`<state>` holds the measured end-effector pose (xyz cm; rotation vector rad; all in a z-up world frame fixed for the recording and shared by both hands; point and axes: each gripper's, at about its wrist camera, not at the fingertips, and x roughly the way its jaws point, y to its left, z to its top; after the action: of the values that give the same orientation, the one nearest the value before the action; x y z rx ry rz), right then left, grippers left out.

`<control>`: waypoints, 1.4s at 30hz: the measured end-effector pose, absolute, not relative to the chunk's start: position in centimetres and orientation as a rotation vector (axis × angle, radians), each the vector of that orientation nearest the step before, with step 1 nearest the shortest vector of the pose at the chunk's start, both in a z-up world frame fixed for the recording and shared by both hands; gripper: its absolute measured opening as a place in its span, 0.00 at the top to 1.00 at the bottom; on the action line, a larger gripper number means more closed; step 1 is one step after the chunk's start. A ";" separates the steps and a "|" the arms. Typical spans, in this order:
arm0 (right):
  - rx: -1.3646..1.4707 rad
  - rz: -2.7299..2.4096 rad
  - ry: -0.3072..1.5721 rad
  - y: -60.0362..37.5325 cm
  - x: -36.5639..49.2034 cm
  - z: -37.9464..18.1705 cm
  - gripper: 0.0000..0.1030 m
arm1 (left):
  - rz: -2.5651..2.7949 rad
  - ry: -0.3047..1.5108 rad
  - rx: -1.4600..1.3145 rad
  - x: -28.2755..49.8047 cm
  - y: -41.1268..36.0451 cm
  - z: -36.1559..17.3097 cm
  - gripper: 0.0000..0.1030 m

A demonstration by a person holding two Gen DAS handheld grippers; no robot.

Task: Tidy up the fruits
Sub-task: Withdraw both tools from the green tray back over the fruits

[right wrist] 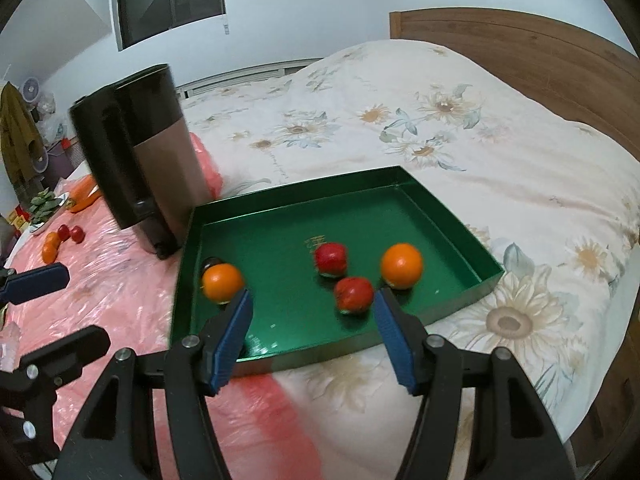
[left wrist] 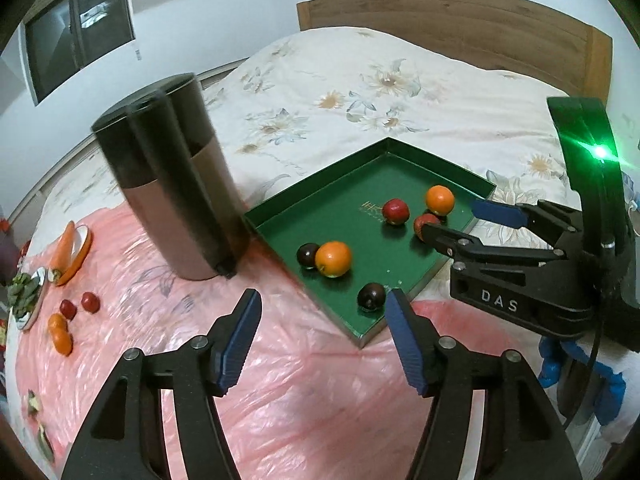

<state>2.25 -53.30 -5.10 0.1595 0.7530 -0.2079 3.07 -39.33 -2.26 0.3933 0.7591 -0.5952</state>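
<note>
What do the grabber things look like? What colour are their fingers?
Both are black plastic with cut-out, triangle-shaped arms and silver bolts. The left gripper and right gripper have blue ridged fingers. The left camera shows white letters "DAS" on the right gripper, a green light above it, and a black cable.

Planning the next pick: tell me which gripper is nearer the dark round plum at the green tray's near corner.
Left. The left gripper hovers just short of the plum; the right gripper is across the tray, by the red fruits.

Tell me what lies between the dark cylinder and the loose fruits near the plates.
Only bare pink plastic sheet lies between the dark cylinder and the loose fruits; left wrist view shows it.
</note>
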 end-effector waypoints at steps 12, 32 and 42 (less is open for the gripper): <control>0.154 -0.138 0.763 -47.9 0.6 -4.7 0.11 | -0.519 0.785 0.349 2.5 -33.4 -1.6 0.41; 0.100 -0.043 0.785 -39.6 -0.7 -3.8 0.11 | -0.334 0.803 0.250 2.9 -22.1 -1.4 0.37; 0.073 0.031 0.802 -35.3 0.6 -4.1 0.11 | -0.247 0.822 0.192 3.7 -16.7 -2.3 0.37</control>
<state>0.60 -35.28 -4.14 0.0729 0.8022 0.0309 3.74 -16.72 -2.31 0.1920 0.8224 -0.2474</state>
